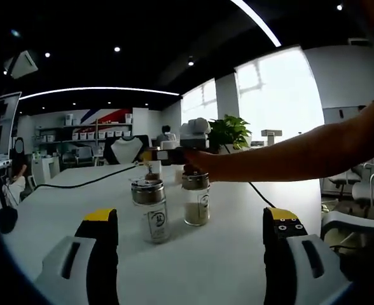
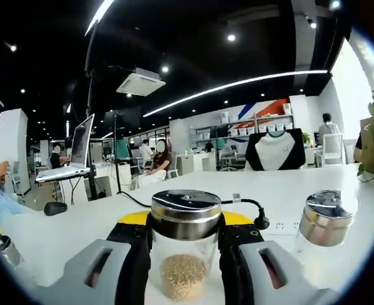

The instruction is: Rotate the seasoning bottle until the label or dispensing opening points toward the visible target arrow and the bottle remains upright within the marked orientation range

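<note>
Right gripper (image 2: 186,254) clamps the upright bottle (image 2: 186,251) on the table (image 2: 66,222); left gripper (image 1: 190,248) gapes, unloaded, before a second bottle (image 1: 150,210).

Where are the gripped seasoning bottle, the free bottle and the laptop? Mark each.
Gripped seasoning bottle (image 2: 186,251): right gripper view, on its glass body between the jaws.
Free bottle (image 1: 151,213): left gripper view, on its labelled glass body.
Laptop (image 2: 79,151): right gripper view, on its open screen.
</note>
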A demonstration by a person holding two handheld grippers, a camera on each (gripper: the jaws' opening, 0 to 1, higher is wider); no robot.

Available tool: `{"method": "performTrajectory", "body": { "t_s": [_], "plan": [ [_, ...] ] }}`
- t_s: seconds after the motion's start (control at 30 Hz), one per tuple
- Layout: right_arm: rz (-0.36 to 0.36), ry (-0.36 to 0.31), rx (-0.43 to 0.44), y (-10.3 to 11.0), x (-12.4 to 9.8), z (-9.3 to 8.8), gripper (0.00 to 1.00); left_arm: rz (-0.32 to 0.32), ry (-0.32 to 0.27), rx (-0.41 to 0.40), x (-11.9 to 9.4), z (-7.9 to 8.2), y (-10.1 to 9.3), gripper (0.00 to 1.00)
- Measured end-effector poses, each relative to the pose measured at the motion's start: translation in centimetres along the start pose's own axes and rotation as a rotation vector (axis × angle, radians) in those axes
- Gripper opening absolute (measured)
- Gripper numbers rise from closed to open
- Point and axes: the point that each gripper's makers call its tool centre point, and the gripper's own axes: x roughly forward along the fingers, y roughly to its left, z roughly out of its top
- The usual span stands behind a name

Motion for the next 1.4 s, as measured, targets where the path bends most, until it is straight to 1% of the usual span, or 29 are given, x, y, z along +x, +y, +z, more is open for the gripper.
{"method": "performTrajectory", "body": {
  "t_s": [0.07, 0.17, 0.2, 0.27, 0.3, 0.37, 0.47, 0.53, 0.57, 0.6, 0.63, 0.67, 0.73, 0.8, 0.83, 0.87, 0.9, 0.97, 1.0, 1.07, 1.1, 1.17, 1.23, 1.27, 1.3, 1.33, 1.4],
  "plan": [
    [0.020, -0.012, -0.039, 0.8, -0.9, 0.8, 0.38, 0.001, -0.008, -0.012, 0.0, 0.1, 0.0, 1.00],
    [0.028, -0.011, -0.048, 1.5, -2.0, 1.4, 0.38, -0.002, -0.045, -0.050, 0.0, 0.7, 0.0, 1.00],
    [0.035, -0.016, -0.061, 1.9, -2.7, 1.8, 0.38, -0.011, -0.066, -0.071, -0.1, 1.0, -0.2, 0.99],
    [0.046, -0.022, -0.083, 2.4, -3.6, 2.3, 0.38, -0.022, -0.082, -0.101, -0.1, 1.3, -0.4, 0.97],
    [0.061, -0.027, -0.102, 2.9, -4.3, 2.5, 0.38, -0.027, -0.095, -0.129, -0.2, 1.5, -0.4, 0.95],
    [0.063, -0.025, -0.106, 3.2, -5.4, 2.7, 0.38, -0.046, -0.125, -0.142, -0.4, 1.9, -0.7, 0.87],
    [0.061, -0.027, -0.104, 3.2, -5.9, 2.8, 0.38, -0.043, -0.125, -0.140, -0.4, 1.9, -0.7, 0.85],
    [0.057, -0.041, -0.105, 3.3, -7.1, 3.1, 0.38, -0.040, -0.103, -0.123, -0.2, 1.5, -0.9, 0.80],
    [0.050, -0.045, -0.105, 3.2, -8.7, 3.3, 0.38, -0.045, -0.097, -0.105, -0.2, 1.2, -1.2, 0.79],
    [0.049, -0.045, -0.108, 3.3, -9.0, 3.3, 0.38, -0.049, -0.096, -0.101, -0.1, 1.2, -1.2, 0.79],
    [0.052, -0.051, -0.116, 3.6, -10.0, 3.3, 0.38, -0.053, -0.091, -0.095, -0.1, 1.1, -1.4, 0.78],
    [0.054, -0.057, -0.125, 3.8, -11.0, 3.4, 0.38, -0.065, -0.062, -0.063, 0.2, 0.4, -1.9, 0.77],
    [0.049, -0.061, -0.131, 4.0, -12.1, 3.5, 0.38, -0.084, -0.020, -0.056, 0.4, -0.4, -2.5, 0.75],
    [0.041, -0.061, -0.144, 4.3, -13.5, 3.7, 0.38, -0.071, -0.047, -0.056, 0.4, -0.1, -2.7, 0.64],
    [0.041, -0.066, -0.147, 4.6, -14.4, 3.9, 0.38, -0.083, -0.053, -0.054, 0.4, 0.1, -3.1, 0.63],
    [0.045, -0.070, -0.148, 4.8, -15.1, 4.0, 0.38, -0.087, -0.051, -0.060, 0.6, 0.1, -3.3, 0.63],
    [0.050, -0.078, -0.147, 5.2, -16.0, 4.1, 0.38, -0.091, -0.036, -0.065, 0.7, -0.1, -3.6, 0.60],
    [0.046, -0.084, -0.152, 5.6, -16.9, 4.3, 0.38, -0.086, -0.045, -0.049, 0.6, -0.1, -4.0, 0.51],
    [0.036, -0.097, -0.158, 5.8, -17.8, 4.5, 0.38, -0.087, -0.047, -0.041, 0.6, -0.1, -4.0, 0.47],
    [0.040, -0.102, -0.153, 6.4, -19.0, 4.6, 0.38, -0.087, -0.046, -0.040, 0.7, -0.1, -4.3, 0.40],
    [0.056, -0.113, -0.133, 7.1, -19.9, 4.8, 0.38, -0.090, -0.045, -0.055, 0.7, -0.1, -4.4, 0.32],
    [0.119, -0.122, -0.099, 9.3, -21.4, 4.8, 0.38, -0.101, -0.057, -0.053, 0.6, 0.0, -4.8, 0.22],
    [0.141, -0.118, -0.097, 10.3, -22.0, 4.7, 0.38, -0.110, -0.052, -0.051, 0.6, -0.1, -5.2, 0.15],
    [0.158, -0.111, -0.095, 11.5, -22.6, 4.5, 0.38, -0.114, -0.047, -0.050, 0.6, -0.1, -5.5, 0.11],
    [0.172, -0.108, -0.096, 12.2, -22.8, 4.4, 0.38, -0.119, -0.048, -0.050, 0.5, -0.1, -5.7, 0.07],
    [0.190, -0.104, -0.102, 12.9, -23.0, 4.2, 0.38, -0.121, -0.051, -0.052, 0.5, 0.0, -5.7, 0.05],
    [0.218, -0.101, -0.097, 14.5, -23.5, 4.0, 0.38, -0.139, -0.060, -0.056, 0.5, 0.1, -6.1, 0.04]
  ]
}}
